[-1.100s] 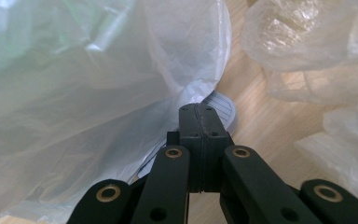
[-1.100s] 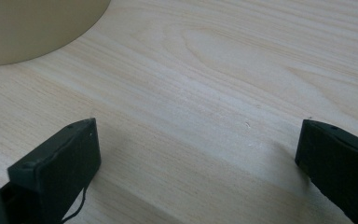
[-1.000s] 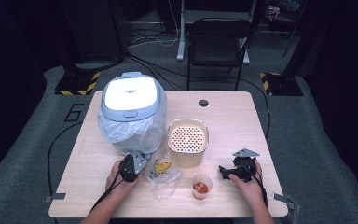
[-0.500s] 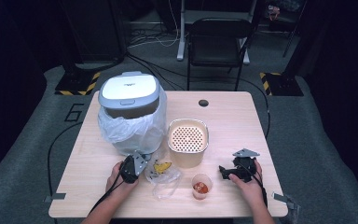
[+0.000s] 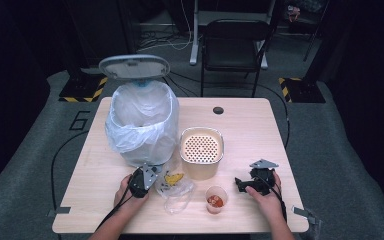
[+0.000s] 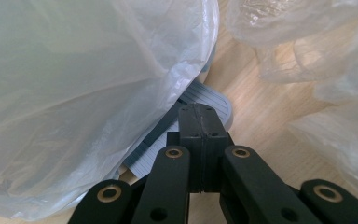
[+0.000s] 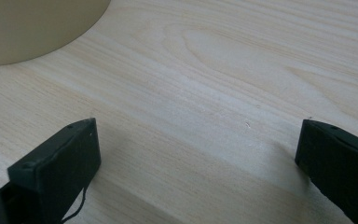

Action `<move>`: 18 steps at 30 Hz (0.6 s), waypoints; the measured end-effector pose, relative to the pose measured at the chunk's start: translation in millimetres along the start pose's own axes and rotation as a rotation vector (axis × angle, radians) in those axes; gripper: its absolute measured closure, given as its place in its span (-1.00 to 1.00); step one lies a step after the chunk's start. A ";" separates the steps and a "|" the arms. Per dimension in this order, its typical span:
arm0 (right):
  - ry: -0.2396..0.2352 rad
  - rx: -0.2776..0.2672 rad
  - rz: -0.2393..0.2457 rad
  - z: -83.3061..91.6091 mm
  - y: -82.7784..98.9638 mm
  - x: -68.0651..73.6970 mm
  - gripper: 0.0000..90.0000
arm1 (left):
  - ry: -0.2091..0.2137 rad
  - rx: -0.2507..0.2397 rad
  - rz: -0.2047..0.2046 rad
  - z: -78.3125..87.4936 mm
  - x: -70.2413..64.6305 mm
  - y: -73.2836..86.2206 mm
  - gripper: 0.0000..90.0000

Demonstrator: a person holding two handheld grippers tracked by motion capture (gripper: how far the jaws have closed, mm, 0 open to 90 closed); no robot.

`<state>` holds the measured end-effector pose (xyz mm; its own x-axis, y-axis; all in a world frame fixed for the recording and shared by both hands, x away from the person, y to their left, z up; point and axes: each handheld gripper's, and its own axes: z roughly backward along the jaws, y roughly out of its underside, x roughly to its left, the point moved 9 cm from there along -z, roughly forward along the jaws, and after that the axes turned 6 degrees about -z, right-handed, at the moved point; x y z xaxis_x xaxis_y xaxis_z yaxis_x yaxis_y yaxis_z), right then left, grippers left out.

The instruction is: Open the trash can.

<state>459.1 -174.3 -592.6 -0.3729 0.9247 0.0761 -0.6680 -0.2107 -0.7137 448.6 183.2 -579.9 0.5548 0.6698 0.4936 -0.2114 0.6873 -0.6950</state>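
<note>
Pedal (image 6: 205,100) at the bin's (image 5: 142,125) foot, lower left of the high view, looks stiff and springy; left gripper (image 6: 200,122), jaws pressed together, sits on its ribbed end, probably the best spot to push; right gripper (image 7: 198,154) idles spread wide on the table (image 7: 242,70).
</note>
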 end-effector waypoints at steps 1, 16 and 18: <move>0.000 0.002 0.003 0.1 0.2 -0.2 -1.00 | 0.008 0.003 -0.001 0.3 -0.2 0.1 1.00; 0.000 0.001 0.000 0.1 0.1 0.0 -1.00 | 0.023 0.000 0.023 0.3 0.1 0.2 1.00; 0.000 0.000 -0.001 0.1 0.0 0.1 -1.00 | 0.018 -0.003 0.019 0.1 0.1 0.0 1.00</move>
<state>459.0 -174.2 -592.6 -0.3722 0.9249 0.0771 -0.6688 -0.2097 -0.7133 448.5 183.3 -579.9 0.5653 0.6773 0.4708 -0.2198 0.6738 -0.7055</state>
